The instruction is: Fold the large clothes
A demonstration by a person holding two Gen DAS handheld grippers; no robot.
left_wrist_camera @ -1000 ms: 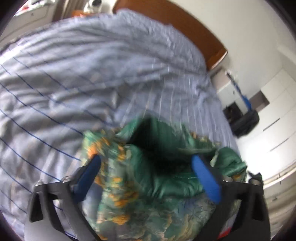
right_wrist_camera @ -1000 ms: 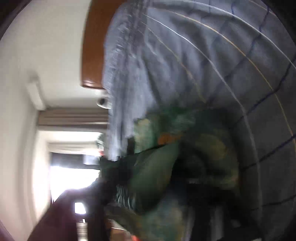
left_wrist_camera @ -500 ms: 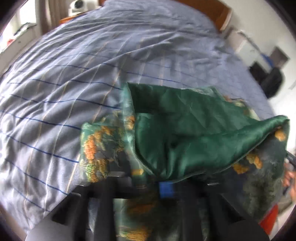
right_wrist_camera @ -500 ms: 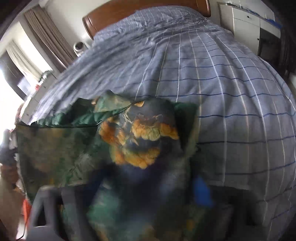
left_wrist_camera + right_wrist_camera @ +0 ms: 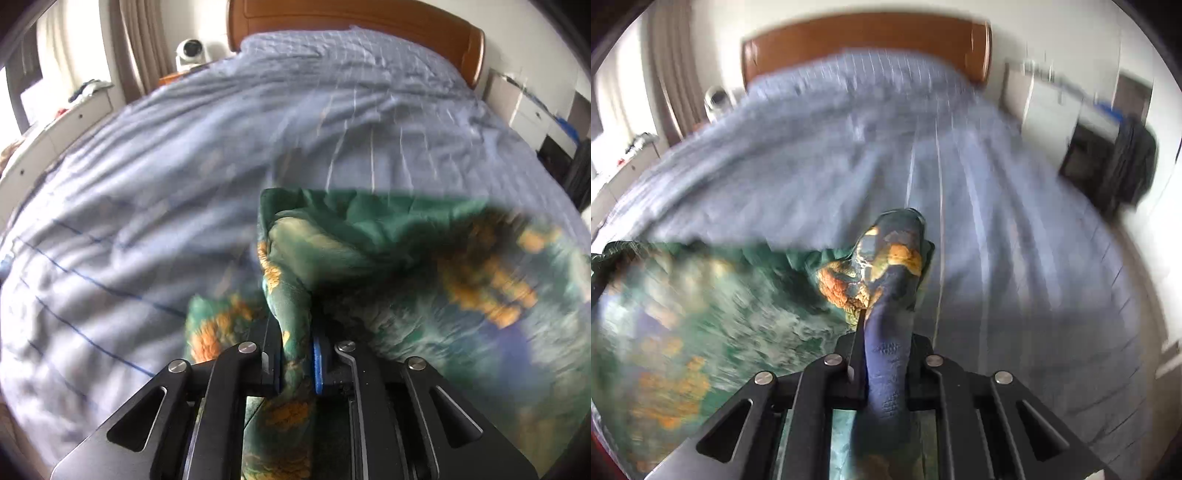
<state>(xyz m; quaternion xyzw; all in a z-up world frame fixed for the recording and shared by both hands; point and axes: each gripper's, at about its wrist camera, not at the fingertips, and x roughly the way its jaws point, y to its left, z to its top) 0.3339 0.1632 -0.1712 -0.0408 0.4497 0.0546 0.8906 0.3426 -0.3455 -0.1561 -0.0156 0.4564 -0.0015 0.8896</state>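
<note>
Here's the garment (image 5: 369, 236): glossy green cloth with a plain green inner face, orange flower patches and a dark blue part, crumpled and blurred. It hangs stretched over the near end of the bed (image 5: 184, 155), above the striped blue cover. The left gripper (image 5: 297, 354) is clamped tight on a bunched corner, and the cloth runs off to its right. The right gripper (image 5: 886, 354) pinches the other bunched corner (image 5: 886, 266), cloth spreading away to its left. So the long axis runs sideways across the bed, from gripper to gripper.
</note>
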